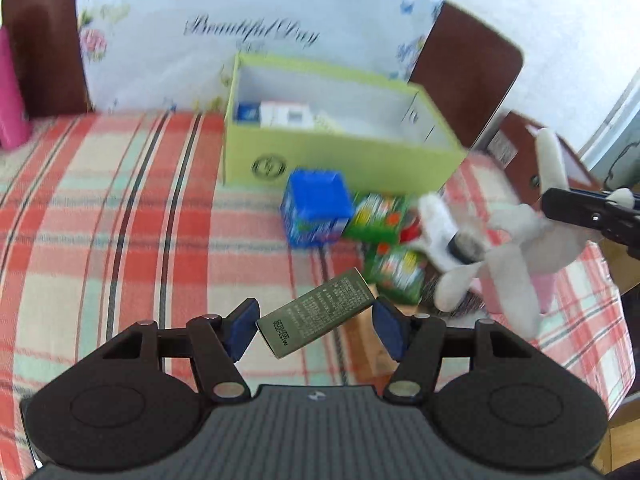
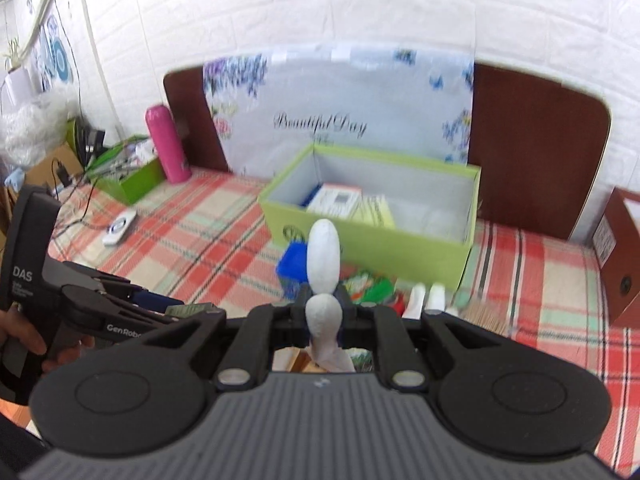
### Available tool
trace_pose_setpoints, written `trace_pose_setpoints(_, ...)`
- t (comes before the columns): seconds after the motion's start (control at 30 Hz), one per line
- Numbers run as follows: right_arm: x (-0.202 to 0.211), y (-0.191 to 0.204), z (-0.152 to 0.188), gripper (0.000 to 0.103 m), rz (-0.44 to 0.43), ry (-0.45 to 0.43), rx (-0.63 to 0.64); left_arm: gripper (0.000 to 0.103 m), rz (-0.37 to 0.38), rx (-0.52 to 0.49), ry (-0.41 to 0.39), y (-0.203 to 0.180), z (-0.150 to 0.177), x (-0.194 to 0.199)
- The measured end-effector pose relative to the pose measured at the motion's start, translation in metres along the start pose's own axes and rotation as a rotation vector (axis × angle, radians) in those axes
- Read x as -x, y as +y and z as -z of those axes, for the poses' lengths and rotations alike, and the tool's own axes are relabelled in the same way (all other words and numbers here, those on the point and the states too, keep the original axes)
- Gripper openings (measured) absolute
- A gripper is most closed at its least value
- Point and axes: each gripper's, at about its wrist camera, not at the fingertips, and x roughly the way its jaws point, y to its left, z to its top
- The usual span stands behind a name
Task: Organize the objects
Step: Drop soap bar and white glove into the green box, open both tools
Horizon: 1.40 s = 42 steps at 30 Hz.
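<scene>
olive packet (image 1: 316,314) between left gripper (image 1: 316,328) pads (blue)

Right gripper (image 2: 323,312) at centre, pinched tight on plush toy (image 2: 323,258), white ear poking toward 12 o'clock. Green box (image 2: 372,242) beyond at 12, cartons inside. Blue carton (image 2: 294,262) just before box. Pink bottle (image 2: 167,144) at 10. Left gripper (image 2: 160,304) at 9, clamping olive packet (image 2: 188,311).

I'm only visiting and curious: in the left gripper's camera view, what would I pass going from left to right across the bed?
pink bottle → green box → blue carton → green packets → plush rabbit → right gripper
</scene>
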Motion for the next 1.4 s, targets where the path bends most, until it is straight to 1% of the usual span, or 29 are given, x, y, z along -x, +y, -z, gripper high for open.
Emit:
trace_pose_setpoints(0.13, 0.006, -0.005, -0.012, 0.011, 0.013, -0.043, 0.001, 0.065, 0.02, -0.024, -0.043, -0.01, -0.014, 0.009)
trace_pose_setpoints(0.27, 0.01, -0.009, -0.017, 0.011, 0.023, -0.061, 0.001, 0.065, 0.046, -0.028, -0.064, -0.016, -0.026, 0.017)
trace_pose_setpoints(0.43, 0.014, -0.016, -0.029, 0.011, 0.039, -0.087, 0.016, 0.065, 0.052, -0.043, -0.103, -0.023, -0.047, 0.022)
trace_pose_setpoints(0.63, 0.017, -0.027, -0.057, 0.011, 0.062, -0.158, 0.037, 0.065, 0.071, -0.026, -0.158, -0.027, -0.083, 0.022)
trace_pose_setpoints(0.8, 0.011, -0.036, -0.085, 0.011, 0.074, -0.217, 0.056, 0.065, 0.079, -0.031, -0.194, -0.031, -0.116, 0.016)
trace_pose_setpoints(0.93, -0.004, -0.046, -0.105, 0.011, 0.08, -0.246, 0.058, 0.065, 0.07, -0.024, -0.214, -0.032, -0.141, 0.001)
trace_pose_setpoints(1.1, -0.036, -0.057, -0.127, 0.011, 0.079, -0.255, 0.062, 0.065, 0.044, 0.004, -0.231, -0.026, -0.166, -0.024)
trace_pose_setpoints(1.27, -0.077, -0.073, -0.144, 0.011, 0.073, -0.252, 0.003, 0.065, 0.015, 0.045, -0.234, -0.015, -0.184, -0.054)
trace_pose_setpoints(1.37, -0.101, -0.082, -0.144, 0.011, 0.07, -0.247, -0.02, 0.066, -0.011, 0.064, -0.244, -0.009, -0.188, -0.073)
trace_pose_setpoints(1.4, -0.111, -0.085, -0.141, 0.012, 0.071, -0.232, -0.026, 0.077, -0.032, 0.068, -0.253, -0.008, -0.188, -0.081)
